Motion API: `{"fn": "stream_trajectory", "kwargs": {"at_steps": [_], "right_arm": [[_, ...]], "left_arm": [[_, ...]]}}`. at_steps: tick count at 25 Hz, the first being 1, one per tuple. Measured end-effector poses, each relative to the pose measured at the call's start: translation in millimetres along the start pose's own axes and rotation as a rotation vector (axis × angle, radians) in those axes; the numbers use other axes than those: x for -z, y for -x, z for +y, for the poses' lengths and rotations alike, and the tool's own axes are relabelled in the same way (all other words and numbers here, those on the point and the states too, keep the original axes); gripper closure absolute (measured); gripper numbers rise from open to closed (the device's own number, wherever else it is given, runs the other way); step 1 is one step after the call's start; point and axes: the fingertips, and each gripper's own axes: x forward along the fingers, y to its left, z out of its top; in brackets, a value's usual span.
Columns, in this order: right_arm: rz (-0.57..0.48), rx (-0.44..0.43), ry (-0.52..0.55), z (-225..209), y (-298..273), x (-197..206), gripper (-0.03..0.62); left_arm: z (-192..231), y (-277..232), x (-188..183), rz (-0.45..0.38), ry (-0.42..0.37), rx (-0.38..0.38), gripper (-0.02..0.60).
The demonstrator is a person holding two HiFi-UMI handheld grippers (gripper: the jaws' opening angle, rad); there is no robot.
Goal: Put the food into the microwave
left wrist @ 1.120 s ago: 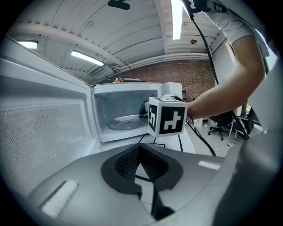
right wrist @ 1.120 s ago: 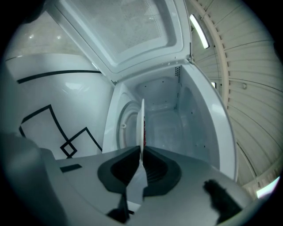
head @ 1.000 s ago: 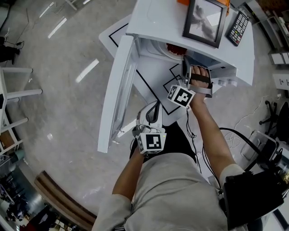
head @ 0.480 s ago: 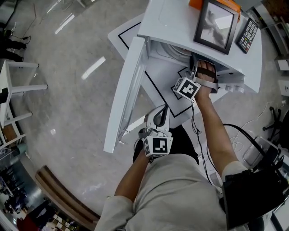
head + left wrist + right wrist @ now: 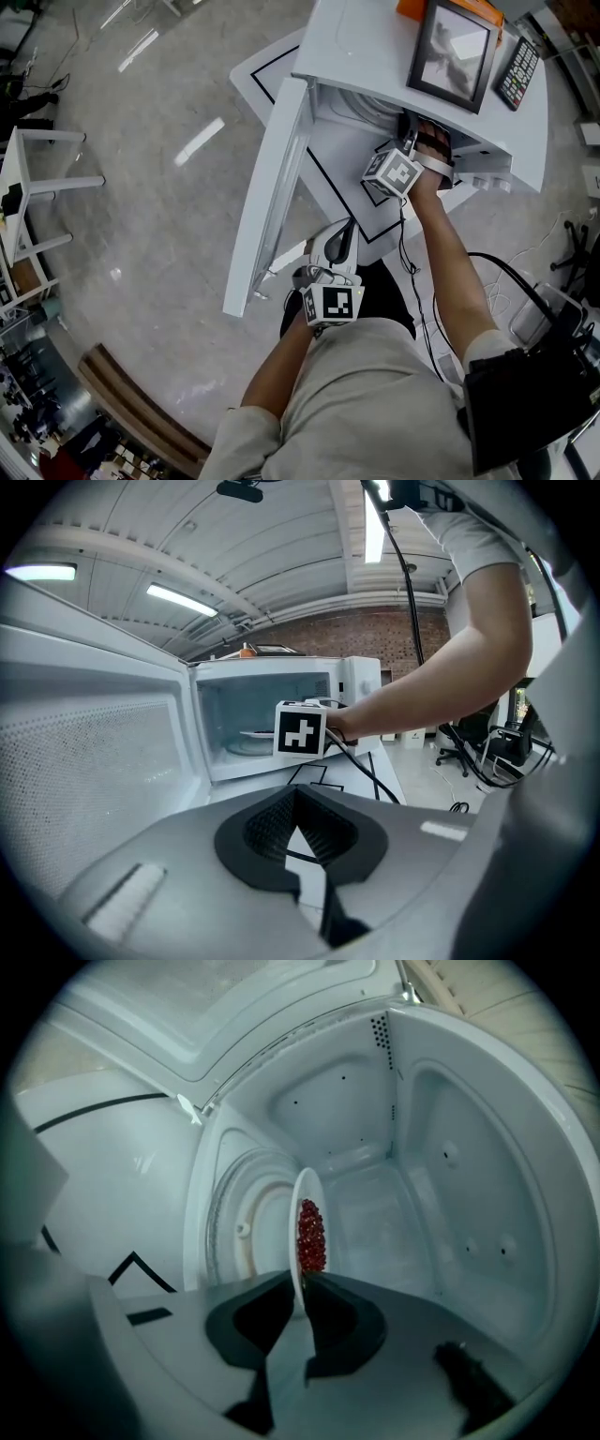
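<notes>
The white microwave (image 5: 366,52) stands with its door (image 5: 272,187) swung wide open. My right gripper (image 5: 298,1309) is inside the cavity, shut on the rim of a white plate (image 5: 295,1218). The plate carries a heap of red food (image 5: 311,1237) and is seen edge-on over the glass turntable (image 5: 239,1232). From the head view only this gripper's marker cube (image 5: 392,175) and the hand show at the opening. My left gripper (image 5: 337,242) hangs back below the door, jaws together with nothing between them (image 5: 305,860). It looks at the oven (image 5: 267,724).
A framed picture (image 5: 453,52) and an orange thing (image 5: 419,7) sit on the microwave's top. A remote (image 5: 520,73) lies to the right. The oven rests on a white table with black lines (image 5: 342,192). A black bag (image 5: 530,403) sits at the lower right.
My right gripper has pushed further into the microwave with the plate, and the red food no longer shows in the head view. The left gripper has stayed where it was.
</notes>
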Motion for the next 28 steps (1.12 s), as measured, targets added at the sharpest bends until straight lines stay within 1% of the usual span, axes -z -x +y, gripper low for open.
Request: {"fn": "stream_trajectory", "kwargs": {"at_steps": [2,7,9,12,14,16,22,28], "right_arm": [[-0.007,-0.039,-0.04,2.7,-0.6,0.1,0.543],[-0.073,-0.148,-0.212,2.8,-0.6,-7.2,0.522],[-0.097,-0.203,-0.305,1.7,2.4,-9.6,0.497],[-0.134,-0.29,-0.473,1.2,6.6,-12.8,0.477],[-0.155,-0.326,-0.544,-0.1,8.3,-15.2,0.46],[-0.175,-0.341,-0.579,-0.6,11.3,-17.9,0.454],[-0.196,-0.367,-0.629,4.6,21.9,-18.3,0.453],[-0.223,-0.445,-0.763,3.4,22.7,-18.6,0.439]], "left_arm": [[0.2,-0.3,-1.7,-0.005,-0.004,0.003,0.574],[5.6,-2.4,-4.8,-0.015,-0.016,-0.002,0.574],[7.2,-1.3,-7.6,-0.02,-0.014,-0.001,0.574],[10.8,1.1,-12.4,-0.027,-0.008,-0.009,0.574],[14.5,1.9,-14.6,-0.03,-0.005,-0.02,0.574],[17.7,3.3,-14.7,-0.031,0.0,-0.028,0.574],[25.7,6.5,-11.4,-0.022,0.007,-0.047,0.574],[28.9,4.8,-14.0,-0.022,0.008,-0.041,0.574]]}}
